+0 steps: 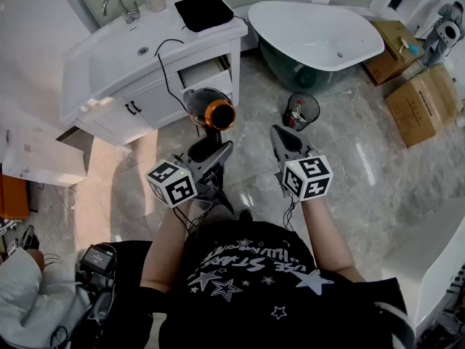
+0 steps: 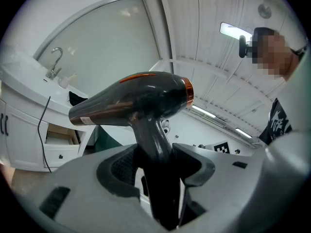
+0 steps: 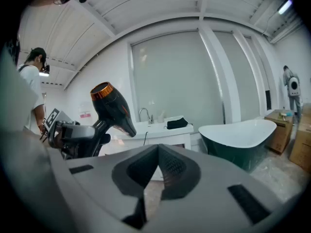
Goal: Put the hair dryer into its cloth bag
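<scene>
Hair dryer handle tight in jaws of left gripper (right gripper clenched, empty)

**Inspector A:** What finish was noted on the hair dryer?

**Inspector B:** Smooth, glossy dark plastic, with a shiny copper-coloured ring. The cloth bag was matt black fabric.

**Inspector A:** And the fittings?

**Inspector B:** The vanity top was smooth, glossy white. The faucet was polished metal and the bathtub was glossy white inside. The floor was polished, reflective stone-look tile. The boxes were matt brown cardboard. The left gripper was matt grey plastic, and its pads were dark and finely textured.
</scene>
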